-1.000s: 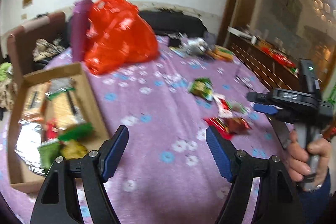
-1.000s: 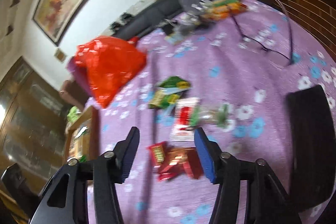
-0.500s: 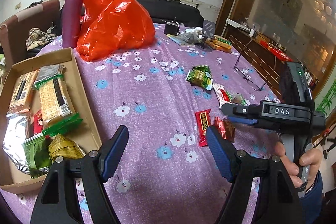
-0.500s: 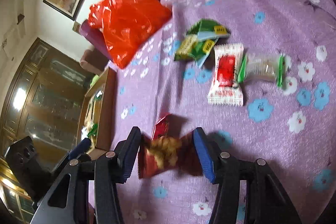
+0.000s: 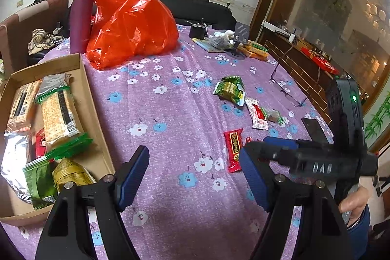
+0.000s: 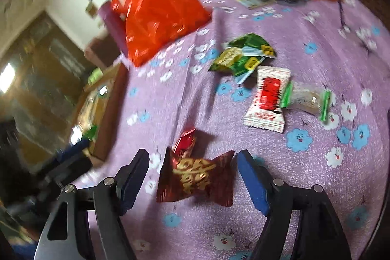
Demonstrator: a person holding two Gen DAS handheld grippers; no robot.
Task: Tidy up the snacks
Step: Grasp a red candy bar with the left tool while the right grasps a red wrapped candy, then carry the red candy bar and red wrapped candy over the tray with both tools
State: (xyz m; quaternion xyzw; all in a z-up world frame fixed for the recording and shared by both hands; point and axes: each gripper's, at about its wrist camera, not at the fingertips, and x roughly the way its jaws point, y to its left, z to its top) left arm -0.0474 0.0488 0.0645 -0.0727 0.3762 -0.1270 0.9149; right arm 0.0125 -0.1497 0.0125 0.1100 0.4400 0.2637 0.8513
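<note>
A cardboard box [image 5: 90,99] at the left holds several snack packs. Loose snacks lie on the purple flowered cloth: a red bar [image 5: 233,146], a white-and-red pack [image 5: 258,113], a clear green-ended pack [image 6: 306,98] and green packs [image 5: 230,89]. My right gripper [image 6: 193,174] is open, its fingers either side of a dark red gold-lettered candy pack [image 6: 195,180], low over the cloth. It shows in the left wrist view [image 5: 275,146] beside the red bar. My left gripper [image 5: 193,173] is open and empty above bare cloth, right of the box.
A red plastic bag [image 5: 132,21] and a purple bottle [image 5: 82,16] stand at the back left. Papers, orange packs and a small stand [image 5: 240,40] sit at the far end. Glasses [image 5: 290,91] and a dark phone [image 5: 314,129] lie near the right edge.
My right gripper has come down and forward over the dark red candy pack, which now sits between its open fingers. My left gripper has stayed open, nearly still.
</note>
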